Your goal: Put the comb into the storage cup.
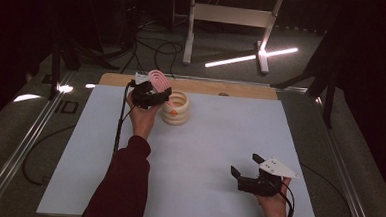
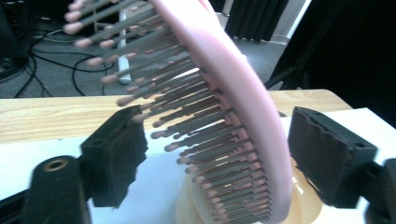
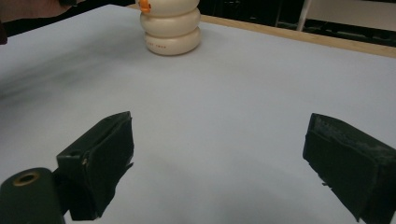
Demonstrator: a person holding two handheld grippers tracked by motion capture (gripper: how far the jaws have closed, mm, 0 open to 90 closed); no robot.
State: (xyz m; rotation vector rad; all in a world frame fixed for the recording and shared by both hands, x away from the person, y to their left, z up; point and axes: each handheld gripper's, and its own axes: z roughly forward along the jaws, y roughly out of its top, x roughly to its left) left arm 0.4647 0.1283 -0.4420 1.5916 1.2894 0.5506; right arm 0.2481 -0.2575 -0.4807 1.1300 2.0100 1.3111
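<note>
The pink hairbrush (image 2: 233, 93) now stands in the cream ringed holder (image 1: 175, 107); the left tool (image 1: 154, 89) has released it, jaws apart. The right tool (image 1: 246, 166) sits open, well away from the holder.

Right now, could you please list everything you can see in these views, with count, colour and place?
Hairbrush: one, pink with dark pink-tipped bristles, standing tilted in the holder, between the left tool's open jaws.
Holder: one, cream, ringed, with a small orange mark, at the far left of the mat.
Mat: one, pale blue-grey, covering most of the table.
Table: one, light wood, its edge showing beyond the mat.
White frame: one, on the floor behind the table.
Left tool: one, black, jaws apart either side of the brush.
Right tool: one, black, open over the mat's near right.
</note>
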